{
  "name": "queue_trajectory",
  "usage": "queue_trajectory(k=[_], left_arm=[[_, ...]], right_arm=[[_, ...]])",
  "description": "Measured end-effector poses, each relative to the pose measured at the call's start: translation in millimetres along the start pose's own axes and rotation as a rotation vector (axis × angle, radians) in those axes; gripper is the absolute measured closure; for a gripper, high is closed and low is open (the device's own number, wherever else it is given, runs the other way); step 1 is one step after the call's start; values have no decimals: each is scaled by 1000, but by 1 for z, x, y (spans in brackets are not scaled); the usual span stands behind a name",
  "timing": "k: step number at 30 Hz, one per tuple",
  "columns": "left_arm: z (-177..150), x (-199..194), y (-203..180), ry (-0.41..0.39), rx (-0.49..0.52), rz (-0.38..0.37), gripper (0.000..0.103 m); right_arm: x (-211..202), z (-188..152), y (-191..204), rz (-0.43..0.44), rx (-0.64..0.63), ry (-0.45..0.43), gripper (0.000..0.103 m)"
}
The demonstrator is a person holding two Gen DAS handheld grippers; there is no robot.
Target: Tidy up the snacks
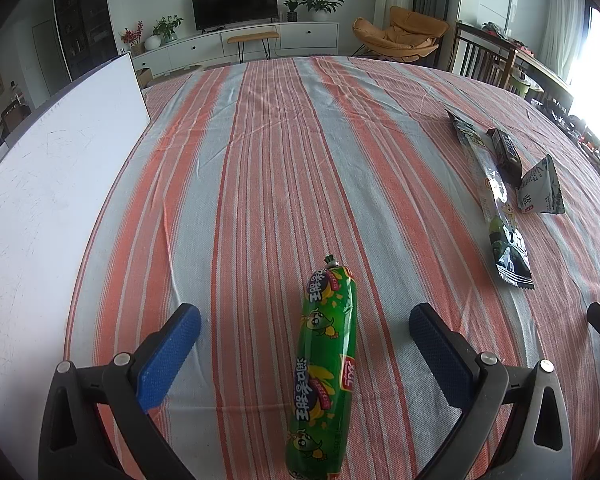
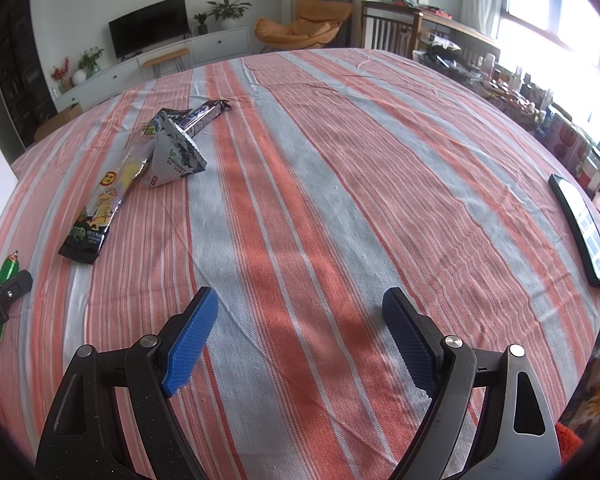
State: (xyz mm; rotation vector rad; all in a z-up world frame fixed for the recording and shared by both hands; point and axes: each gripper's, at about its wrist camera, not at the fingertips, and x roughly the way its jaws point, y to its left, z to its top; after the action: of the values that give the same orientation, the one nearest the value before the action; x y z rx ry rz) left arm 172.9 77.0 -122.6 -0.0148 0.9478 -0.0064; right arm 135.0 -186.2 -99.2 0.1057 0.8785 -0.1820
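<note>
A green sausage snack lies lengthwise on the striped tablecloth between the wide-apart blue pads of my left gripper, which is open and not touching it. To the right lie a long dark snack packet, a dark candy bar and a white triangular pouch. In the right wrist view my right gripper is open over bare cloth, with the long packet, the pouch and the bar at the far left. The sausage shows at the left edge behind the other gripper's finger.
A white board lies at the table's left side. A black phone rests near the right edge of the table. Chairs and cluttered shelves stand beyond the far and right edges. The striped cloth covers the whole table.
</note>
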Motion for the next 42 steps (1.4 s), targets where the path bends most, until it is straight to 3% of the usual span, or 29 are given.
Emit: queue_trajectory(k=[21, 29, 31, 34, 37, 38, 42], left_arm=[[1, 1, 1, 1, -2, -3, 0], [10, 5, 4, 97, 58, -53, 2], [9, 2, 0, 88, 84, -58, 10], [6, -5, -4, 61, 114, -81, 27], [3, -11, -6, 24, 130, -89, 62], [2, -13, -7, 16, 135, -88, 80], [2, -14, -7, 13, 133, -97, 81]], right_arm=[[0, 0, 0, -1, 0, 0, 16], [-2, 0, -2, 23, 14, -10, 16], [-5, 1, -3, 48, 23, -21, 17], [-5, 16, 2, 160, 24, -33, 17], [-7, 52, 24, 197, -77, -76, 17], [-4, 70, 35, 217, -119, -81, 17], [37, 106, 75, 231, -270, 40, 17]])
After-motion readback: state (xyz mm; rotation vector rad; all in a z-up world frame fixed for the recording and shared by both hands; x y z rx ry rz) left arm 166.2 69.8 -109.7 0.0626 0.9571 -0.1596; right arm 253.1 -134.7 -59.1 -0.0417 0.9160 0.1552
